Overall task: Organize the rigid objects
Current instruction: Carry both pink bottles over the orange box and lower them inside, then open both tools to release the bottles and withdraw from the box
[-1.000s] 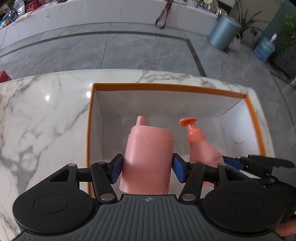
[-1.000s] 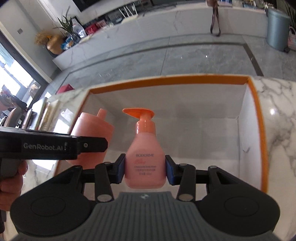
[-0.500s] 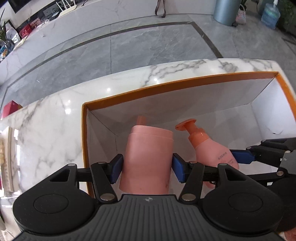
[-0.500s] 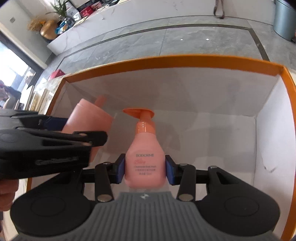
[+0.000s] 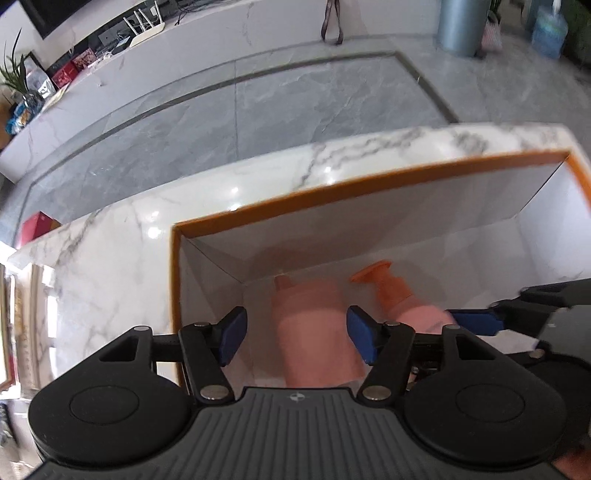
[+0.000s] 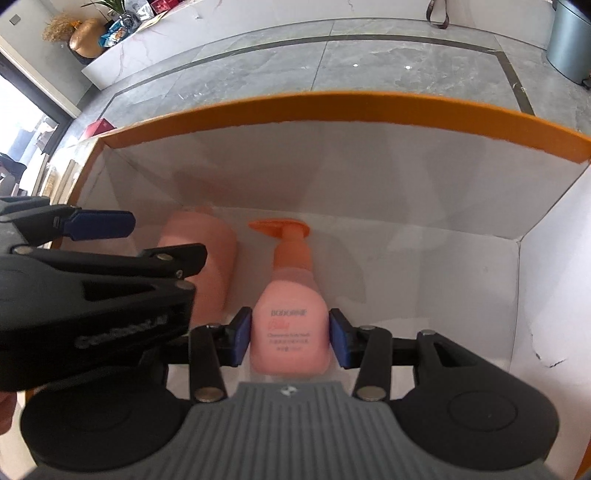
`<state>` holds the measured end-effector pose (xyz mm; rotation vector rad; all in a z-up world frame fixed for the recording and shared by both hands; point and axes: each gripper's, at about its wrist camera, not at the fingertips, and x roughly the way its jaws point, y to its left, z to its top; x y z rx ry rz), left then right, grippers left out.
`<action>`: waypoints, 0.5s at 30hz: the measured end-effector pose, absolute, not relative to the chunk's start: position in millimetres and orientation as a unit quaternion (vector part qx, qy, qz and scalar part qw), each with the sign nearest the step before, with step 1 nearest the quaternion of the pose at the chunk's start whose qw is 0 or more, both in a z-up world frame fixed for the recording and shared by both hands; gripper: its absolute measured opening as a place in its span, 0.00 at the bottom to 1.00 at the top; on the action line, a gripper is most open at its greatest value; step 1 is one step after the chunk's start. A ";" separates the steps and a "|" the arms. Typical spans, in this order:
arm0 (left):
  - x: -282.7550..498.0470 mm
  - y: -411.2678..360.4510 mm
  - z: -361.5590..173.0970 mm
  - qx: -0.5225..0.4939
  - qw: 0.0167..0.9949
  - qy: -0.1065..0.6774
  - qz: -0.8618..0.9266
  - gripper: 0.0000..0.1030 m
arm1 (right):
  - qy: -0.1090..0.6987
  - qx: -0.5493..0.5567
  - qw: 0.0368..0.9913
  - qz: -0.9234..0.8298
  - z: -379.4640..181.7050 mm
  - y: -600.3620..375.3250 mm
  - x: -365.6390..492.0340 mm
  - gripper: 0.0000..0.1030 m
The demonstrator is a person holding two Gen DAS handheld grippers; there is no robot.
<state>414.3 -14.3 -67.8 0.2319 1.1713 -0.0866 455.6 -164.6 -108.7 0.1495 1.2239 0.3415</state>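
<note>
A wide pink bottle [image 5: 317, 332] stands inside the orange-rimmed white box [image 5: 332, 192], near its left wall. My left gripper [image 5: 295, 336] is open around it, with gaps between the blue pads and the bottle. A pink pump bottle [image 6: 290, 332] with an orange pump head stands to its right in the box [image 6: 332, 107]. My right gripper [image 6: 291, 339] is opened slightly, its blue pads just beside the pump bottle's sides. The wide bottle also shows in the right wrist view [image 6: 214, 258], and the pump bottle in the left wrist view [image 5: 410, 306].
The box sits on a white marble table [image 5: 110, 266]. The left gripper body [image 6: 92, 288] crowds the left of the right wrist view. Grey tiled floor [image 5: 258, 103] lies beyond the table, with a grey bin [image 5: 461, 26] far off.
Both grippers lowered the bottles into the box. The left gripper opened and let go of the wide pink bottle. The right gripper's pads loosened from the pump bottle.
</note>
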 end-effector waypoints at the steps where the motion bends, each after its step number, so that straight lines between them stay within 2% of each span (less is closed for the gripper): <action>1: 410.0 -8.6 -60.2 0.096 0.833 0.543 -0.049 0.71 | 0.570 0.069 0.803 0.161 -106.7 -164.6 455.8 0.46; 3: 399.8 3.0 -43.0 0.069 0.850 0.519 -0.059 0.71 | 0.568 0.064 0.804 0.164 -102.6 -164.9 454.5 0.52; 8: 377.3 36.4 -14.0 0.020 0.876 0.479 -0.049 0.70 | 0.584 0.059 0.793 0.164 -101.0 -167.7 448.6 0.53; 11: 371.1 48.1 -16.6 0.012 0.869 0.494 -0.034 0.63 | 0.598 0.064 0.783 0.162 -106.1 -166.2 445.9 0.50; 12: 369.6 52.2 -20.0 0.007 0.865 0.501 -0.033 0.57 | 0.597 0.062 0.784 0.156 -107.0 -165.3 446.0 0.46; 15: 363.4 59.0 -30.2 0.000 0.856 0.515 -0.038 0.43 | 0.594 0.067 0.788 0.150 -106.5 -162.2 447.6 0.45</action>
